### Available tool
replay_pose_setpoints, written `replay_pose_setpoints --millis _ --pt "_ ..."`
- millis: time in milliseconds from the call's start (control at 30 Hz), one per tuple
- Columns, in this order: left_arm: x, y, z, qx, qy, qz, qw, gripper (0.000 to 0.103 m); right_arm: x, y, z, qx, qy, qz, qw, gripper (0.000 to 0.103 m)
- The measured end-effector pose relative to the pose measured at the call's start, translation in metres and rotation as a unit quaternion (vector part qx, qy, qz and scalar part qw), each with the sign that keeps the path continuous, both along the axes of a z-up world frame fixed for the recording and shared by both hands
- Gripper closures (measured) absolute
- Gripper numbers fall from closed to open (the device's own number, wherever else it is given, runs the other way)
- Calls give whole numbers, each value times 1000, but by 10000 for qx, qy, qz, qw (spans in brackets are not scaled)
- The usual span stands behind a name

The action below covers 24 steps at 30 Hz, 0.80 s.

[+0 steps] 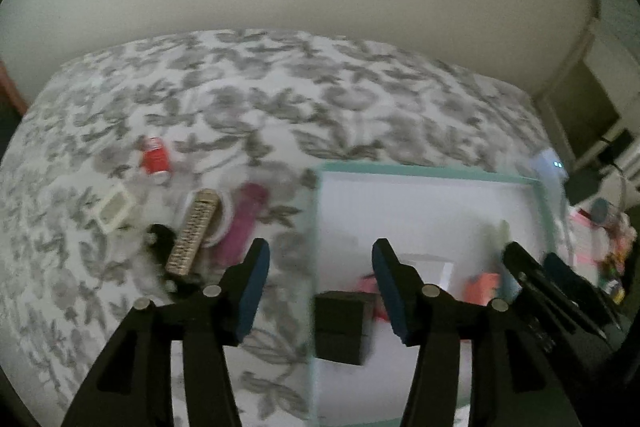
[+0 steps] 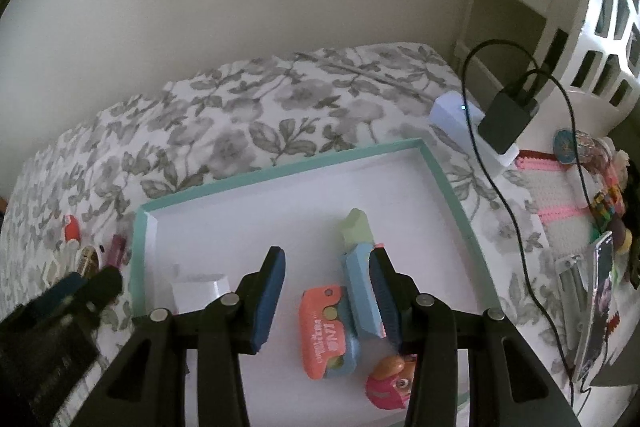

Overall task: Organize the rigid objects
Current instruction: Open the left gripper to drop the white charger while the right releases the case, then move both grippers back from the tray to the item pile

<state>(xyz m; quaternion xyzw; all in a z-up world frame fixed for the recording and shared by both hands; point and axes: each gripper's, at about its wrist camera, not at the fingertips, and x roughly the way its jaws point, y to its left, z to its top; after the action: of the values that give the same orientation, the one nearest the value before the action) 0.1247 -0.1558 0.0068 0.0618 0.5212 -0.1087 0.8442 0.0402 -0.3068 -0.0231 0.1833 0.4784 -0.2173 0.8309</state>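
Observation:
A white tray with a teal rim lies on a floral bedspread. My left gripper is open above the tray's left edge, with a black box lying below the gap, untouched. Left of the tray, blurred, lie a red can, a small white frame box, a woven brown block and a magenta tube. My right gripper is open over the tray, above an orange card pack, a blue-and-green toy, a pink character toy and a white box.
At the bed's right edge a white device with a lit dot carries a black charger and cable. Beyond it lie a pink-and-white crocheted mat with trinkets, and a white lattice basket. A plain wall stands behind.

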Motion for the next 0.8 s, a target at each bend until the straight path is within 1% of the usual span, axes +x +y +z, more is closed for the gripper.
replay_pose_setpoints --millis 33,67,200,233,267,300,367,433,467,500,667,733,767,800 --pt "3 5 -1 84 -10 106 9999 46 2 3 -1 -38 21 48 10000 43" --pt "4 8 -2 132 -12 170 9998 46 3 5 -1 -69 31 74 9999 41" --pt "11 21 -8 315 18 364 9988 44 9 17 1 -158 33 265 9995 39" --pt "12 23 -9 378 18 423 9984 42 10 20 1 -180 29 315 9993 36" --pt "13 27 -10 437 9 481 9979 33 11 23 1 -206 29 355 9992 34" --pt "14 29 -10 459 -5 514 9976 30 13 26 2 -238 29 396 9989 33" --pt "15 33 -10 460 -19 567 9973 29 15 31 3 -260 -1 482 9985 31" --pt "16 36 -9 484 -47 606 9970 28 16 34 4 -267 -35 513 9983 24" --pt "16 37 -10 516 -62 620 9967 27 16 35 5 -281 -49 523 9982 19" --pt "17 38 -10 547 -72 631 9965 25 16 36 6 -293 -58 534 9981 16" --pt "18 43 -11 629 -106 725 9953 23 17 38 6 -341 -55 557 9979 16" --pt "19 45 -10 665 -144 772 9947 18 17 38 5 -334 -58 556 9979 15" --pt "19 47 -10 663 -166 795 9945 13 17 38 5 -344 -50 548 9979 13" --pt "19 48 -9 652 -181 812 9944 11 17 38 5 -354 -45 538 9979 9"
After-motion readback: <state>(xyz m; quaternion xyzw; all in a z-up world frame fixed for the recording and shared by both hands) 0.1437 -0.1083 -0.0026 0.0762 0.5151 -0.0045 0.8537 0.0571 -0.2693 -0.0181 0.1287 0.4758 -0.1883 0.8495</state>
